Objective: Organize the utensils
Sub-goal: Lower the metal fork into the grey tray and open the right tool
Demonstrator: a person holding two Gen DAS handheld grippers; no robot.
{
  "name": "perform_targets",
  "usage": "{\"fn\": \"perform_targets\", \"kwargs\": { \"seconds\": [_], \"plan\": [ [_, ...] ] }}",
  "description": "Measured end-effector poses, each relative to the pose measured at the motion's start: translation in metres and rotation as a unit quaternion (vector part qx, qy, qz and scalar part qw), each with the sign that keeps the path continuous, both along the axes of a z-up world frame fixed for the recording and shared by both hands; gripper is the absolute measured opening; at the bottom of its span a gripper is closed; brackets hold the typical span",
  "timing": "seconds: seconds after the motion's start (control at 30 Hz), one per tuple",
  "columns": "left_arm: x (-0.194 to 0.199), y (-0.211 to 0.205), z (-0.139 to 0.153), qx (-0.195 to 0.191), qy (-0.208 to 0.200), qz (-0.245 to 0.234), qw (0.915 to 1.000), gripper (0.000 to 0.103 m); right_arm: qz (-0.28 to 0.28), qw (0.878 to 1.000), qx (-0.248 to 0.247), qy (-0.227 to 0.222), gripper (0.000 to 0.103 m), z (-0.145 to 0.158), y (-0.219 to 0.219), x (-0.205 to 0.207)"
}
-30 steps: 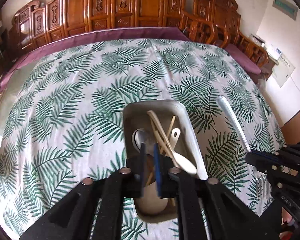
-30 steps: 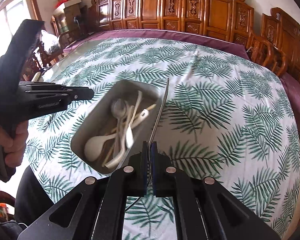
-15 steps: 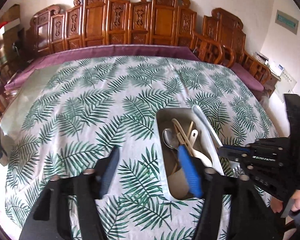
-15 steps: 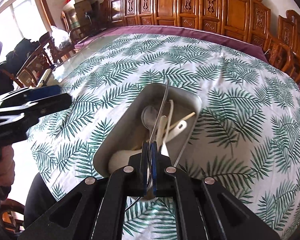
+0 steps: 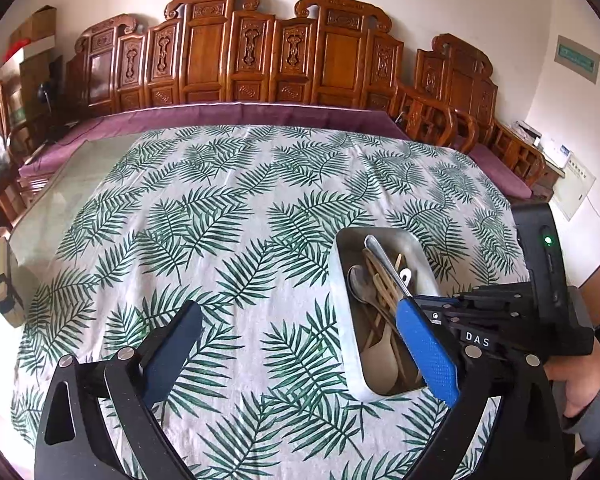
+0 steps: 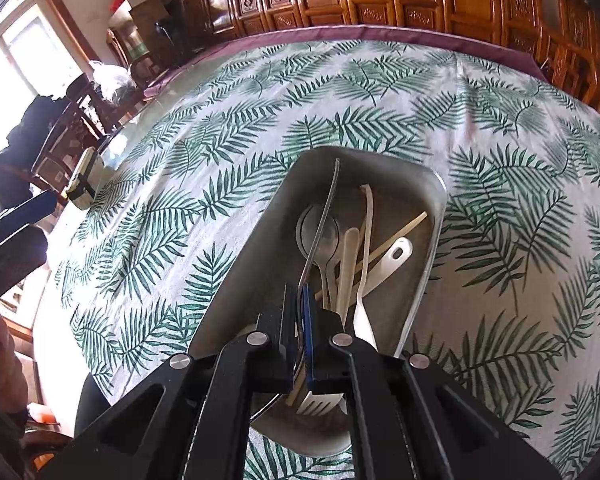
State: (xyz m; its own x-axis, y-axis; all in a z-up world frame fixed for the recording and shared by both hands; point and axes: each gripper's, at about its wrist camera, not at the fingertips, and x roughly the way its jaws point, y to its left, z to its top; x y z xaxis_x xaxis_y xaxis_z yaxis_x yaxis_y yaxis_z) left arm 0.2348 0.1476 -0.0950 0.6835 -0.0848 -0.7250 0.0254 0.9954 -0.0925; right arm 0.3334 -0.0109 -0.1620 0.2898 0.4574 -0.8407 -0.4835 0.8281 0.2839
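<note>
Utensil, long thin steel handle (image 6: pixel 320 224), pinched in right gripper (image 6: pixel 299 336) fingers over grey metal tray (image 6: pixel 240 288) at worktop's five o'clock | lower flat, then release | left gripper (image 5: pixel 300 352) opening, empty

Home dining room: carved wooden chairs (image 5: pixel 284 52), leaf-print tablecloth (image 5: pixel 228 216).

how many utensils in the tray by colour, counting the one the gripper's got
silver metal: 2, a spoon lying in the tray and a long-handled utensil pinched in the right gripper
white or cream utensils: 3
tan stick: 1 clearly seen
total: 6, possibly more hidden underneath
</note>
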Motion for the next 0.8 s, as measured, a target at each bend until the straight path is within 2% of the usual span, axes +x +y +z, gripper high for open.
{"fn": "perform_targets", "kwargs": {
  "seconds": [0.2,0.67,0.8],
  "plan": [
    [-0.001,0.000,-0.006,0.004,0.008,0.000,1.0000,0.094,-0.002,1.000,0.008,0.016,0.005,-0.009,0.009,0.001],
    [-0.003,0.000,-0.009,0.015,0.011,0.001,0.9998,0.094,-0.037,0.999,-0.014,0.008,0.005,-0.013,0.019,0.021],
    [-0.003,0.000,-0.010,0.016,0.014,0.001,0.9998,0.094,-0.024,1.000,0.007,0.007,0.006,-0.013,0.022,0.021]
  ]
}}
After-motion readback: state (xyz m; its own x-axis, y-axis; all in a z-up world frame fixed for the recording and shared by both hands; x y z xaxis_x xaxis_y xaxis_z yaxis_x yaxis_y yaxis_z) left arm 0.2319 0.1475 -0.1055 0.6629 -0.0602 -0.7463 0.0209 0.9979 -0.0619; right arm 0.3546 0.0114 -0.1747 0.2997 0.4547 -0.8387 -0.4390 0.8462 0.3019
